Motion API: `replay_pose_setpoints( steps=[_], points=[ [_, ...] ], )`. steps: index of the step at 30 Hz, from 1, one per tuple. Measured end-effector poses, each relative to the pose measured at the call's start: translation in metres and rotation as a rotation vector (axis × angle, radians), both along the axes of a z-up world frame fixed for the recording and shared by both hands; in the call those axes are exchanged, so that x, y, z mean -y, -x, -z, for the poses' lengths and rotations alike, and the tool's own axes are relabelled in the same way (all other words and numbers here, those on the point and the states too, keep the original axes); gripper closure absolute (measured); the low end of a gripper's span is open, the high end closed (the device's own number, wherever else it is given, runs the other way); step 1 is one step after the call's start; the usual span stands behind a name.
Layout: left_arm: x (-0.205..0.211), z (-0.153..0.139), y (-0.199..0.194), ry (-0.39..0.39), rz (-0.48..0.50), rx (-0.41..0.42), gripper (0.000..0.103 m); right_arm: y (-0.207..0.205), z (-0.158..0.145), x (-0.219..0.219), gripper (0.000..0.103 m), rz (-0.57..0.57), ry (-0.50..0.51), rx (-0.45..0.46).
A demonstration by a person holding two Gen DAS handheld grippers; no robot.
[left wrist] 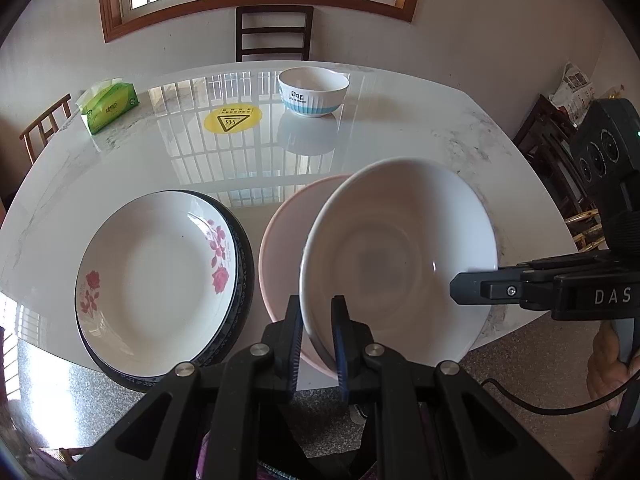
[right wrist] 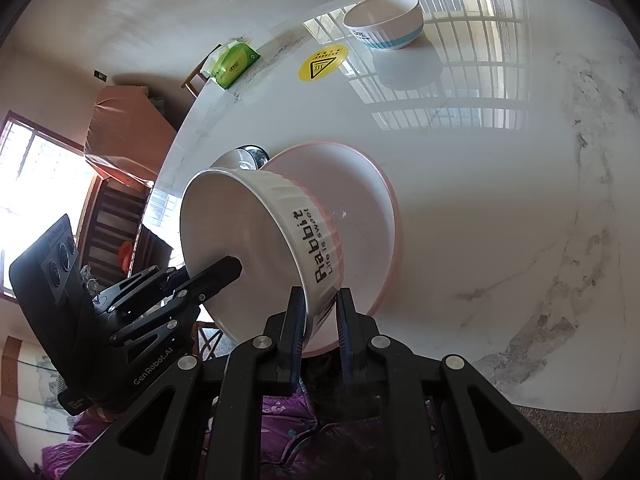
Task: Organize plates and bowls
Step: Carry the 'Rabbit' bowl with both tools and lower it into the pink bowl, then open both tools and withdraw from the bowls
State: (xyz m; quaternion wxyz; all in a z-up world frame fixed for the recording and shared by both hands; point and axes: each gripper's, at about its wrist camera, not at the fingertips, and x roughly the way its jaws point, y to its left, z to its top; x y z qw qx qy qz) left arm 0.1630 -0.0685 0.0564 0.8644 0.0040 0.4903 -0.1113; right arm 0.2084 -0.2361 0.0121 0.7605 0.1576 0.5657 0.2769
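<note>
1. Where the left hand-held gripper [left wrist: 317, 342] meets the near rim of the white ribbed bowl [left wrist: 400, 256], its two pads sit narrow, one inside the wall and one outside, clamped on that rim.
2. Right hand-held gripper [right wrist: 320, 330]: likewise narrow, pads pinching the same bowl's rim [right wrist: 256, 248] at another spot; in the left wrist view it enters from the right, its fingertips at the bowl's right edge.
3. White ribbed bowl: one. Held by both grippers, tilted so that its opening faces the left gripper. Black lettering "Rabbit" on the outer wall. It is over the pink bowl; whether the two touch cannot be told.
4. Pink bowl [right wrist: 372, 216]: one, wide and shallow with a pink rim, standing on the tabletop [left wrist: 380, 136] just behind and under the white ribbed bowl.
5. Plates: two, stacked, just left of the pink bowl at the tabletop's near edge. Top one is a white plate with red roses [left wrist: 160, 280]; under it a dark blue-rimmed plate [left wrist: 244, 264], only its edge showing.
6. Small bowl with a blue band [left wrist: 313, 90]: one, upright, well apart at the far side.
7. Yellow round warning sticker [left wrist: 233, 118]: one, flat on the tabletop, left of the small bowl.
8. Green tissue pack [left wrist: 110, 105]: one, at the far left edge.
9. Chairs: a dark chair [left wrist: 274, 32] behind the far edge; a lighter wooden chair [left wrist: 46, 126] at left.
</note>
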Motion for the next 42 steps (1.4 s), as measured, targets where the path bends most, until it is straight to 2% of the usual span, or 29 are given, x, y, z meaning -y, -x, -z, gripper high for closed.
replay_pose_setpoints(
  steps=[19, 25, 29, 36, 42],
  points=[
    [-0.001, 0.006, -0.006, 0.002, 0.001, -0.03, 0.088, -0.006, 0.004, -0.001, 0.087, 0.009, 0.016, -0.037],
    [-0.002, 0.004, -0.007, -0.019, -0.007, -0.012, 0.085, -0.009, 0.002, 0.0, 0.082, 0.028, 0.019, -0.036],
    [-0.002, 0.0, -0.007, -0.012, 0.001, 0.008, 0.085, -0.008, -0.002, 0.0, 0.081, 0.033, 0.014, -0.012],
    [-0.003, -0.008, -0.009, -0.028, 0.002, 0.07, 0.085, -0.005, -0.019, 0.0, 0.081, 0.033, 0.038, 0.084],
    [-0.012, -0.009, -0.017, 0.001, 0.006, 0.064, 0.085, -0.01, -0.025, 0.022, 0.077, 0.091, 0.03, 0.184]
  ],
)
